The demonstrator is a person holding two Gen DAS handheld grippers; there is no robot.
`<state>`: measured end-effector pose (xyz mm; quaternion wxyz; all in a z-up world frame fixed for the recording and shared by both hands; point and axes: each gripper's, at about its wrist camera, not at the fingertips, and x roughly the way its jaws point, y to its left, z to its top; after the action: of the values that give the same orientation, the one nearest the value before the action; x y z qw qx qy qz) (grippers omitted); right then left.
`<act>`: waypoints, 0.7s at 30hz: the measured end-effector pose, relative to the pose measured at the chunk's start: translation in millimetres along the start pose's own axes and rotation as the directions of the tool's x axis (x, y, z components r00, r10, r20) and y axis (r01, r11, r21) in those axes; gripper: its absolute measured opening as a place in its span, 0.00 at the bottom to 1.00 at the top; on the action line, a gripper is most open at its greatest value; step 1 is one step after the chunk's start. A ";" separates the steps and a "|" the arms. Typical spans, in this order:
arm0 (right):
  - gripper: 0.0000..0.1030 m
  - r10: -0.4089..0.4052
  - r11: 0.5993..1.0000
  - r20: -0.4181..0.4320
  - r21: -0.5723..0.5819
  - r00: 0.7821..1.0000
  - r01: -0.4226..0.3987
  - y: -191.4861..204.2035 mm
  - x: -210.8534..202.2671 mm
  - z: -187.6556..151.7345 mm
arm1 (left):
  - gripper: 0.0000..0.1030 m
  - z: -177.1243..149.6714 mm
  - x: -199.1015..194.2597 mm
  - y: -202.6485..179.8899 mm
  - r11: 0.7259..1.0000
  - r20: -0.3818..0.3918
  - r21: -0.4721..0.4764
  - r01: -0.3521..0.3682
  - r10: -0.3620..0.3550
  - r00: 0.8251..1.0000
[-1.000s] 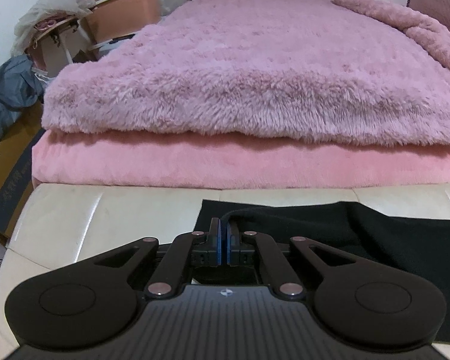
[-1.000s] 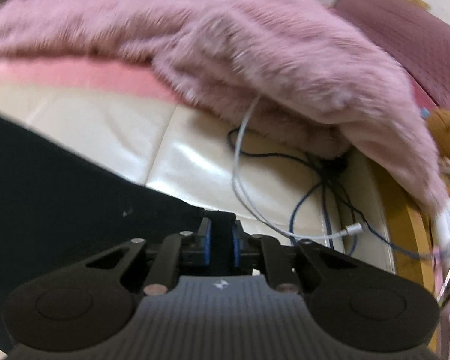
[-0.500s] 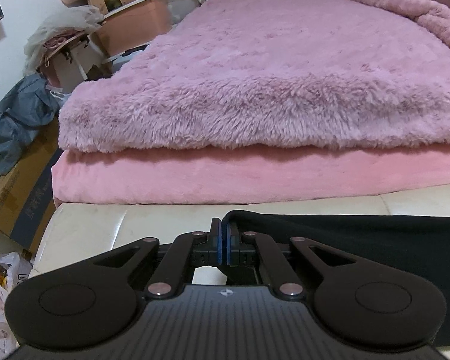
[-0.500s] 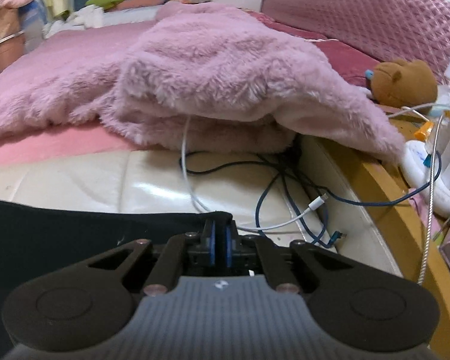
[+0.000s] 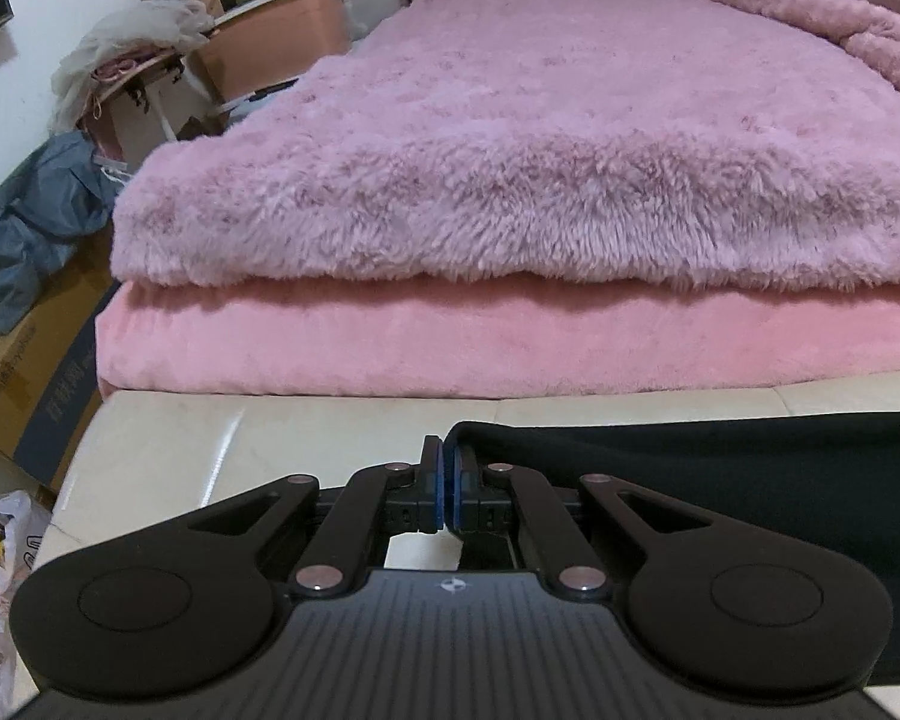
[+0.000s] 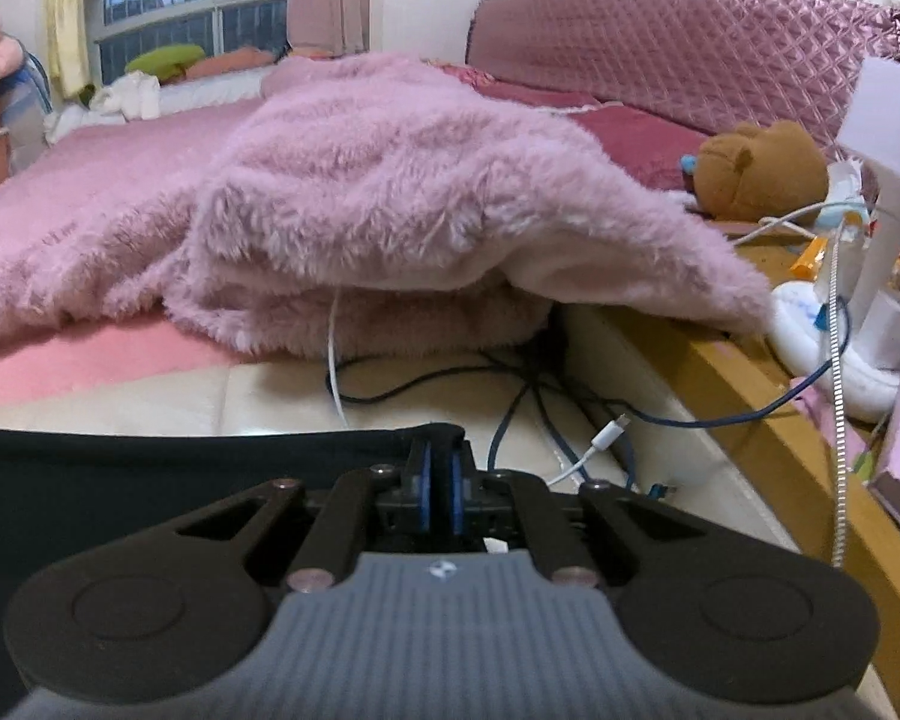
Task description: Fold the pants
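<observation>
Black pants [image 5: 720,480] lie stretched across the cream bench [image 5: 210,438] below the pink blanket [image 5: 510,192]. Left gripper [image 5: 444,480] and right gripper [image 6: 441,468] each pinch a corner, fingers clamped on cloth. Judgement: keep the edge taut and both corners level while folding, clear of the cables [image 6: 510,414].

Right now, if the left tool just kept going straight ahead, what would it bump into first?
Probably the cream cushioned surface just past the black pants pinched in the left tool, then the pink blanket's front edge behind it. Depth is hard to judge in this view.
</observation>
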<state>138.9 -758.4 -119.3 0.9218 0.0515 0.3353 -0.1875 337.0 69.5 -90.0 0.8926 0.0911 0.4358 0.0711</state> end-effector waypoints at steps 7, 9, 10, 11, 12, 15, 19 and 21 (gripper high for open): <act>0.06 -0.045 0.998 -0.072 -0.041 0.996 0.042 12.8 30.3 -4.1 | 0.03 1.4 21.8 -7.6 1.000 -0.028 0.011 0.028 -0.027 0.999; 0.20 -0.092 0.995 -0.062 -0.039 0.994 0.090 15.2 29.9 -1.8 | 0.14 3.0 21.9 -6.2 0.999 -0.022 -0.017 0.036 -0.036 0.999; 0.34 -0.115 0.993 -0.054 -0.039 0.992 0.113 16.4 28.5 -0.4 | 0.16 2.8 19.3 -4.1 0.998 0.000 -0.034 0.046 -0.046 0.999; 0.39 -0.131 0.991 -0.044 -0.039 0.990 0.129 17.1 24.8 -0.3 | 0.18 2.4 15.8 -1.7 0.998 0.020 -0.047 0.052 -0.051 0.999; 0.39 -0.130 0.991 -0.034 -0.037 0.991 0.128 18.1 19.3 -0.2 | 0.19 1.2 12.1 1.1 0.997 0.031 -0.057 0.057 -0.055 0.998; 0.39 -0.127 0.992 -0.030 -0.030 0.991 0.126 27.3 1.6 -1.9 | 0.23 -6.0 2.7 13.8 0.989 0.046 -0.120 0.090 -0.085 0.995; 0.39 -0.069 0.998 -0.038 0.008 0.997 0.070 55.1 -33.9 -10.5 | 0.35 -30.9 -2.0 40.7 0.935 0.032 -0.301 0.190 -0.189 0.981; 0.39 -0.029 0.999 -0.050 0.020 0.998 0.030 74.4 -50.0 -18.2 | 0.35 -49.2 1.3 51.2 0.888 0.022 -0.396 0.235 -0.247 0.969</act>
<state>121.1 -670.1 -103.7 0.9098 0.0607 0.3568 -0.2033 296.5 124.5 -109.2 0.8879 -0.1468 0.4334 0.0477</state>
